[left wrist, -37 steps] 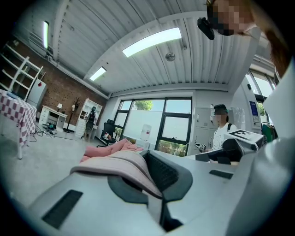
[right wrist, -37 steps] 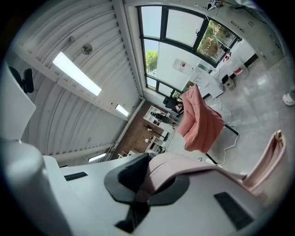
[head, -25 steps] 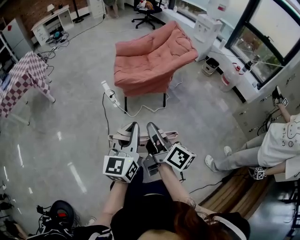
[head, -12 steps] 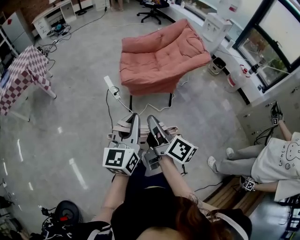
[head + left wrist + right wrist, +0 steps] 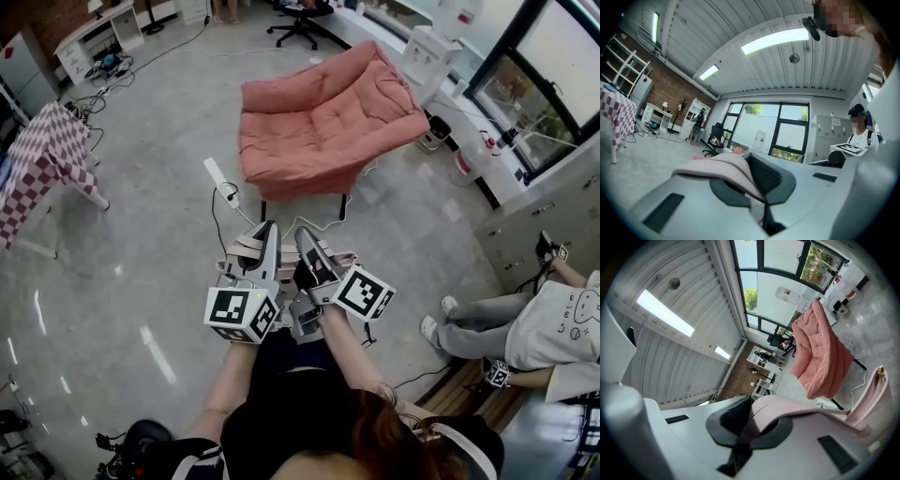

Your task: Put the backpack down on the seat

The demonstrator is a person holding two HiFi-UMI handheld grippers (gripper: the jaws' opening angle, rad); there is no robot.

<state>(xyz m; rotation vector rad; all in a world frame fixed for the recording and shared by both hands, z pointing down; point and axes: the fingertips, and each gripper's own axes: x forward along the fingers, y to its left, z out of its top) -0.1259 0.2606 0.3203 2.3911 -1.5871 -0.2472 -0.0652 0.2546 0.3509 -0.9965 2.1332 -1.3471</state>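
Carrying the backpack (image 5: 240, 264) low in front of the body, clear of the floor (image 5: 141, 244), well short of the pink armchair (image 5: 319, 122) ahead. Gripping with the left gripper (image 5: 265, 242) and the right gripper (image 5: 307, 244) side by side, each shut tight on a pink strap (image 5: 723, 169) pinched between the pads.

Best to walk it in level, matching the height of both grips to kill any swing. Stepping wide of the power strip (image 5: 217, 178) and its cable (image 5: 281, 223), lying just before the chair. Lifting over the front edge of the cushion, then lowering fully onto the seat before releasing.

Hanging from the straps, so probably top end up, long axis running down toward the floor, spreading its width left to right under the grippers. Hard to tell which face looks at the chair.
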